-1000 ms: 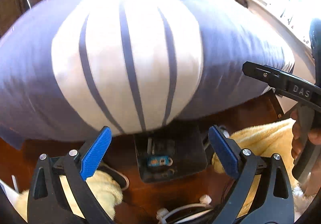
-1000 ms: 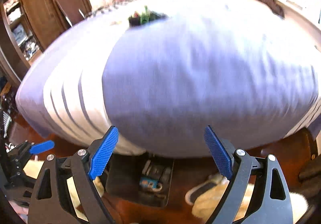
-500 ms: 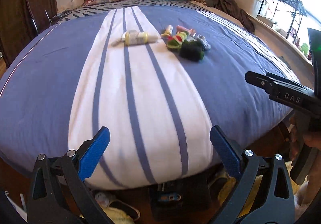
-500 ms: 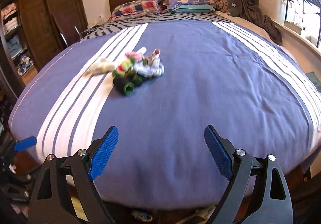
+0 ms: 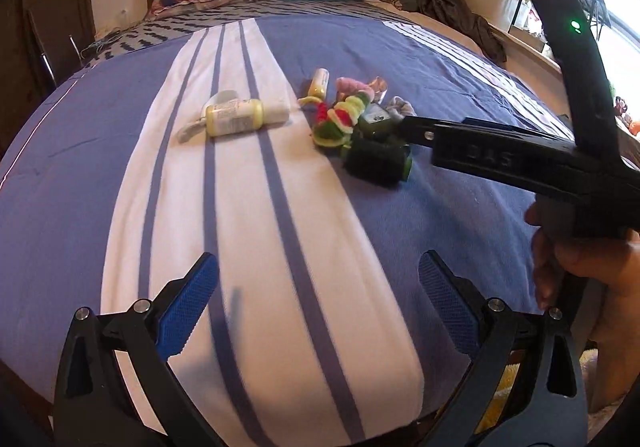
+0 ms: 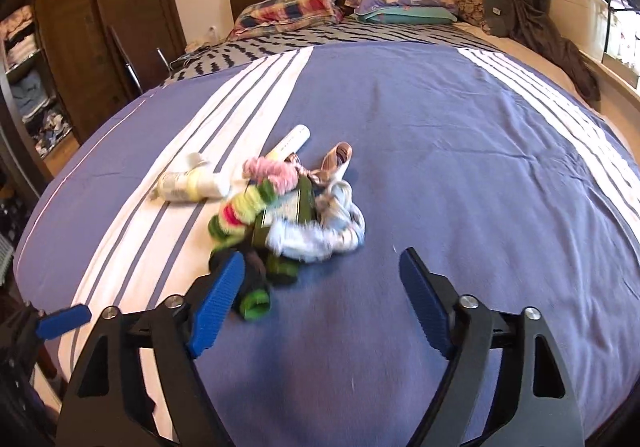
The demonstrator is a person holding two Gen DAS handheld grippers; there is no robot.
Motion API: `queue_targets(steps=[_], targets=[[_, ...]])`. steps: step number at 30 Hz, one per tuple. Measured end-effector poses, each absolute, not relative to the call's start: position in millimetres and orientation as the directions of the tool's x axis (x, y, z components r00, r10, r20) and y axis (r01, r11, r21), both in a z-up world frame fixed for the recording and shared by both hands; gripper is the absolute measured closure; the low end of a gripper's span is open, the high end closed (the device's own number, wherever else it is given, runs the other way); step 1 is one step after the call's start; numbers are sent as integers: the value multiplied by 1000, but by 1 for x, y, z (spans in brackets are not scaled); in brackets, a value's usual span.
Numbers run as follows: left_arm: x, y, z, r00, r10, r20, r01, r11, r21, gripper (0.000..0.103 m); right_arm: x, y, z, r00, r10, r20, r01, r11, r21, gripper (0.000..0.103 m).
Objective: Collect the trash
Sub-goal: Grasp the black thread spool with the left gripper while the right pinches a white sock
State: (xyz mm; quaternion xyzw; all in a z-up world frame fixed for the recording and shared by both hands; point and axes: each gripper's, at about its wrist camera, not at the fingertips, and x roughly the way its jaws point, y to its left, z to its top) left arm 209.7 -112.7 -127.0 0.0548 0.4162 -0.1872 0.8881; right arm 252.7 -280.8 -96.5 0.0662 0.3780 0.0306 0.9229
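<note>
So far, nothing has been picked up.
Both the left hand-held gripper [image 5: 318, 293] and the closing right hand-held gripper [image 6: 322, 293] are held open and empty; the trash pile [image 6: 280, 207] is left mid-bed [image 6: 460, 151].

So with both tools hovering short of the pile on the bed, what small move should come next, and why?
Probably ease the right tool forward onto the black and green sock, the nearest item of the pile. Its jaws are closing with nothing between them yet. The left tool is open, farther back over the striped bedspread.
</note>
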Motion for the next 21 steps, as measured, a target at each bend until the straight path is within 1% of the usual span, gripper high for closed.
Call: queue_targets(steps=[5,8,10,11,14,16,18,20,21], targets=[[225,-121,-129,575,-298,-762,389,919,-66,8,271,-278,-104,694,116,-711,-28,991,134,42],[235,-127,-130,568,-308,-764,393,916,-78,8,275,-280,-104,695,138,-706,-41,987,153,51],[243,-131,-131,560,-315,-766,396,914,-87,8,276,-282,-102,697,151,-701,-52,986,160,62],[246,-133,-132,552,-325,-768,401,911,-98,8,276,-283,-102,697,154,-700,-54,985,163,64],[255,-141,-135,538,-342,-771,414,903,-112,8,277,-285,-101,695,169,-699,-65,983,173,75],[260,-146,-137,531,-346,-773,423,899,-112,8,276,-289,-99,700,169,-694,-66,983,173,89],[267,-151,-140,522,-353,-777,432,895,-116,9,275,-294,-97,706,173,-687,-66,982,179,95],[271,-155,-142,520,-351,-779,437,893,-111,9,274,-299,-95,716,162,-679,-59,983,173,95],[273,-158,-143,518,-352,-780,440,891,-110,11,274,-302,-94,721,153,-676,-52,984,168,96]])
